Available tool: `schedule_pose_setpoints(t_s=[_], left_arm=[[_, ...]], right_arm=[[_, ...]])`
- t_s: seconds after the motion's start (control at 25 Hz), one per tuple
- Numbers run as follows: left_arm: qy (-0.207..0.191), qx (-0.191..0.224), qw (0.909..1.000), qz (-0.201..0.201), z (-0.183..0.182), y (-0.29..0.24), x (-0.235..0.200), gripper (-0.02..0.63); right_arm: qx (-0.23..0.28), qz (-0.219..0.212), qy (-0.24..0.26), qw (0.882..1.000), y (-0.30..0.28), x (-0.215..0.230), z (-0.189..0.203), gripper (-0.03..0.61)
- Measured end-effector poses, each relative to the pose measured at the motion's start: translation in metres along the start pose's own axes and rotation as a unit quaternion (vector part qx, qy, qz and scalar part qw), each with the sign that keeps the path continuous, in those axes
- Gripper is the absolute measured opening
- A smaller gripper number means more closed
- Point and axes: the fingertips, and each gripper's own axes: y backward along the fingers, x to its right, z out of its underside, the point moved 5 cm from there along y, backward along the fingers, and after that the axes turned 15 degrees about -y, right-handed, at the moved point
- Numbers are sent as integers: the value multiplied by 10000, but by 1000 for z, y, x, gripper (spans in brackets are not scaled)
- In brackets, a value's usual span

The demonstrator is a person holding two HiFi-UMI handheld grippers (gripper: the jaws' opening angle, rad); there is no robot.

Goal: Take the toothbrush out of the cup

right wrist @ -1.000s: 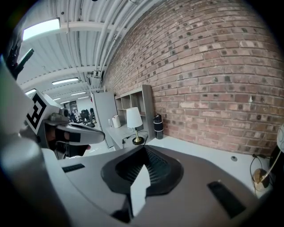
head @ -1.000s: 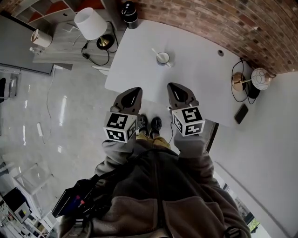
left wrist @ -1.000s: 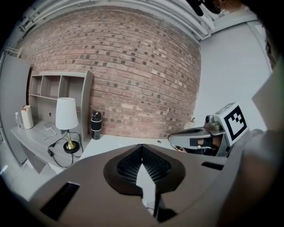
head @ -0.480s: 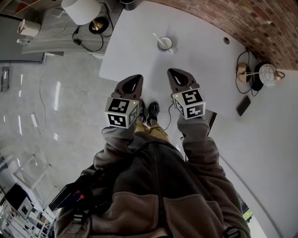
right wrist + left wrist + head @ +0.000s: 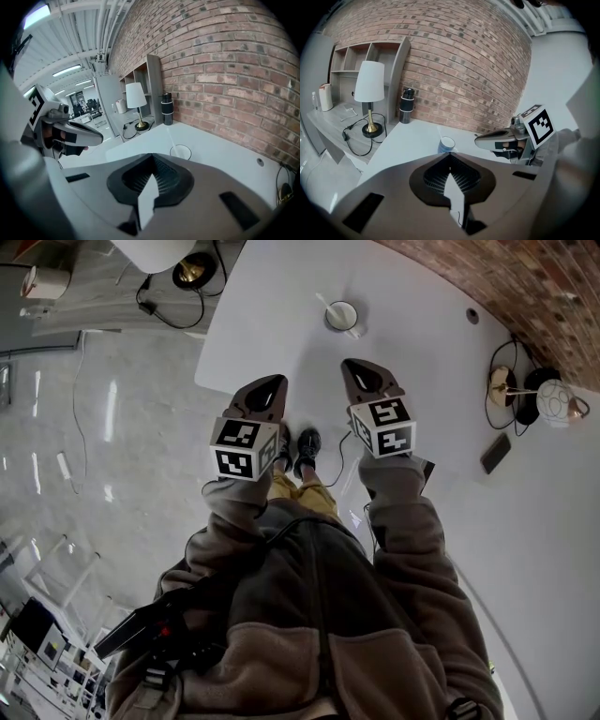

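A white cup (image 5: 341, 315) stands on the white table (image 5: 422, 352), and a white toothbrush (image 5: 325, 302) leans out of it to the upper left. Both grippers hover over the table's near edge, short of the cup and apart from it. My left gripper (image 5: 277, 380) is shut and holds nothing. My right gripper (image 5: 350, 363), the nearer one to the cup, is also shut and holds nothing. The left gripper view looks past the closed jaws (image 5: 450, 154) to the cup (image 5: 446, 144). The right gripper view has the cup (image 5: 180, 151) with its toothbrush (image 5: 169, 136) ahead.
A brick wall (image 5: 459, 70) runs behind the table. A black bottle (image 5: 406, 106) stands at the table's far left corner, and a white-shaded lamp (image 5: 369, 93) with its cable on a side shelf. A globe lamp (image 5: 561, 404) and a phone (image 5: 495, 454) lie to the right.
The head view has shifted, so cup and grippers sit higher in the picture. Both grippers have edged a little forward over the table edge and stay shut.
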Motion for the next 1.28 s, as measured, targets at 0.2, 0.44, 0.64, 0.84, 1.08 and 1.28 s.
schedule_pose_setpoints(t_s=[0.2,0.44,0.64,0.84,1.08,1.28], left_arm=[[106,-148,9998,-40,10,-13,-10,5],[232,-292,9993,-74,17,-26,-19,5],[280,-387,9988,-71,24,-31,-23,5],[347,-498,9981,-95,34,-32,-28,5],[426,-588,9973,-139,43,-33,-35,5],[473,-649,9966,-184,49,-35,-41,5]], right_arm=[[-171,8,9,9999,-21,15,6,2],[-269,57,39,9996,-42,34,5,2],[-372,26,147,9992,-63,50,0,2],[-457,-41,363,9983,-86,65,-8,3],[-563,-195,471,9971,-109,77,-17,49],[-918,-283,955,9908,-129,85,-18,49]])
